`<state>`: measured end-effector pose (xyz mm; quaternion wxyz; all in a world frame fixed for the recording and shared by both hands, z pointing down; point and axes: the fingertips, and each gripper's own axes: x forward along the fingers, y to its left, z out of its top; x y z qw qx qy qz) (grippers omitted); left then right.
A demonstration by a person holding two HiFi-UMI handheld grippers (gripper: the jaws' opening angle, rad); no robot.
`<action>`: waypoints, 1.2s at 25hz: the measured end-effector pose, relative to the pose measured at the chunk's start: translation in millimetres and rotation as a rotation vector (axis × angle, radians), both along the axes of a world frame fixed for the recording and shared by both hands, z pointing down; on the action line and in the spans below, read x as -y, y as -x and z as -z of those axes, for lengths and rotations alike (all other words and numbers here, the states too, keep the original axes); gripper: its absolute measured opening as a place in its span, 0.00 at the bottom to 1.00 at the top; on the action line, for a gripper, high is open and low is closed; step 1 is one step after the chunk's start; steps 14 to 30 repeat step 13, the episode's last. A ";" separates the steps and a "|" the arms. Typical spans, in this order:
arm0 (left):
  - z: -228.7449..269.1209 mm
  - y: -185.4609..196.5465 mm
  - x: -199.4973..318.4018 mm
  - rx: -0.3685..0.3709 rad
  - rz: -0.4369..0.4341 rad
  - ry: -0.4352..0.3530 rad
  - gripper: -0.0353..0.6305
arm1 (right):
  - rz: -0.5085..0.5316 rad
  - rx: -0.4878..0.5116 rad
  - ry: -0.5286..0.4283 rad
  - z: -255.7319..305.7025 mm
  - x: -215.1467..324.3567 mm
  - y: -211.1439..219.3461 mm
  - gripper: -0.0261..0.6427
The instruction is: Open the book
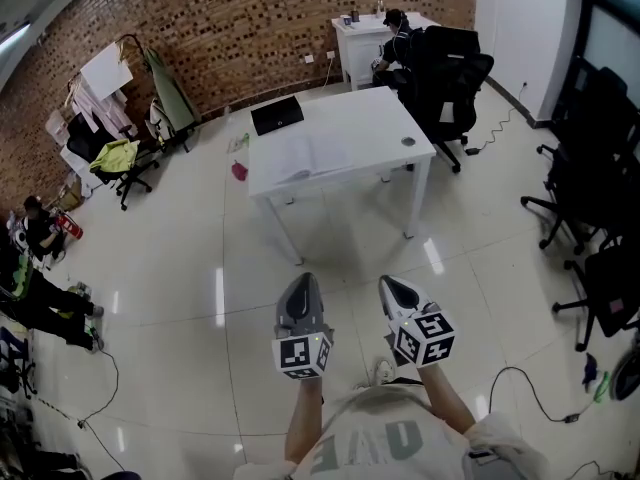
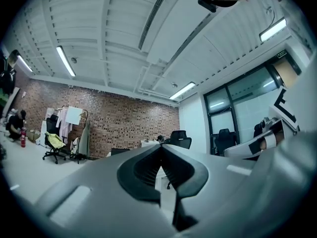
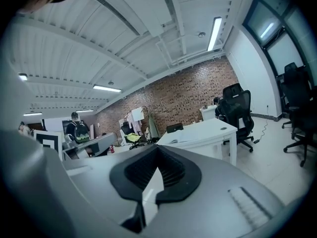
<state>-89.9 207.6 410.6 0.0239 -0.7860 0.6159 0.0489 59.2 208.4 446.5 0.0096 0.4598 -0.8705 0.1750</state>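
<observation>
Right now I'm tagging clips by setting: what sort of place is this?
Probably an office or workshop room: a white table, black swivel chairs, a brick wall and a glossy tiled floor.

Grey left gripper (image 1: pixel 303 280), right gripper (image 1: pixel 389 282); black-and-white marker cubes (image 1: pixel 303 355); pale lettered shirt (image 1: pixel 385 438).

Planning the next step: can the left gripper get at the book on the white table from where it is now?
Probably not yet. The left gripper is held well short of the table, with a stretch of floor between; the book lies beyond. Nothing blocks the way.
</observation>
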 end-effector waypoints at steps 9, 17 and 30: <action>-9.6 -1.5 4.2 -0.001 0.002 0.032 0.08 | 0.026 -0.016 -0.010 -0.6 3.6 3.1 0.04; -19.7 1.6 5.8 -0.025 0.003 0.058 0.08 | 0.018 -0.006 -0.013 -0.9 4.5 -1.5 0.04; -19.7 1.6 5.8 -0.025 0.003 0.058 0.08 | 0.018 -0.006 -0.013 -0.9 4.5 -1.5 0.04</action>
